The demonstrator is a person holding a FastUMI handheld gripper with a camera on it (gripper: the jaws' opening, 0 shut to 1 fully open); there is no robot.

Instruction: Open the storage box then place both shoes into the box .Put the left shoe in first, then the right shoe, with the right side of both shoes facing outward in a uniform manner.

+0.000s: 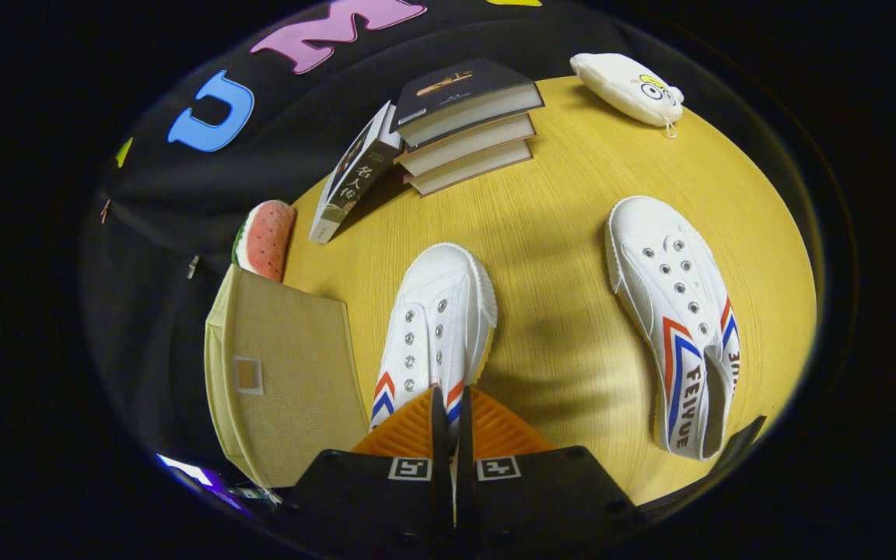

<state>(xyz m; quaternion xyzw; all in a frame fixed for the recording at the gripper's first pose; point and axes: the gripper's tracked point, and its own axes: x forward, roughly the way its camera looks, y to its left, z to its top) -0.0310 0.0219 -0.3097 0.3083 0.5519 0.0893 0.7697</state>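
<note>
The jaws [452, 424] are pinched nearly together on the heel of a white canvas slip-on shoe with red and blue stripes [434, 330], toe pointing away. Just beside it sits the beige fabric storage box [286, 373], lid closed. The second matching white shoe [677, 319] lies well apart on the yellow wooden table [565, 225]. Beyond are stacked books [467, 128], a watermelon-slice plush [267, 237] and a white pouch [628, 87].
</note>
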